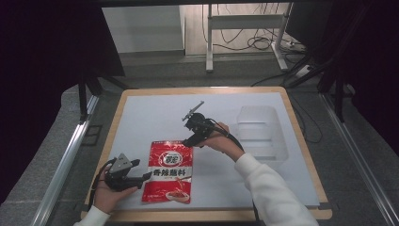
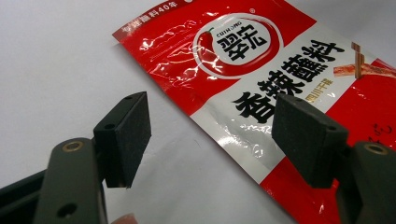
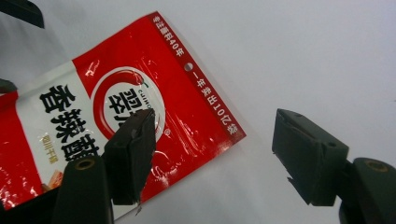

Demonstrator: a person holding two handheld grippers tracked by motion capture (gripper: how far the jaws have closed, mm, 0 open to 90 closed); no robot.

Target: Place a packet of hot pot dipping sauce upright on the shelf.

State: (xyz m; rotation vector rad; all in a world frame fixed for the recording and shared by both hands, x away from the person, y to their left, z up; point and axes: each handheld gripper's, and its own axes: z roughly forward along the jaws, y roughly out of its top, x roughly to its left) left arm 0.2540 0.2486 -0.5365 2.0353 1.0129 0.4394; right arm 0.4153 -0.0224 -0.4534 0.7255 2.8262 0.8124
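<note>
A red and white seasoning pouch [image 1: 168,172] lies flat on the white mat near the front of the table. My left gripper [image 1: 141,178] sits low at the pouch's left edge. In the left gripper view its jaws stand open [image 2: 217,135], and the pouch [image 2: 243,56] lies under and beyond them, one pad over its white band. My right gripper [image 1: 189,142] hovers at the pouch's top right corner. In the right gripper view it is open [image 3: 219,156]: one pad hangs over the pouch [image 3: 93,93], the other over bare mat. Neither pair of pads presses on anything.
A clear plastic container [image 1: 258,129] stands on the right side of the white mat [image 1: 155,113]. The wooden table edge [image 1: 207,215] frames the mat. Behind the table stand a metal frame [image 1: 209,42] and floor cables [image 1: 256,43].
</note>
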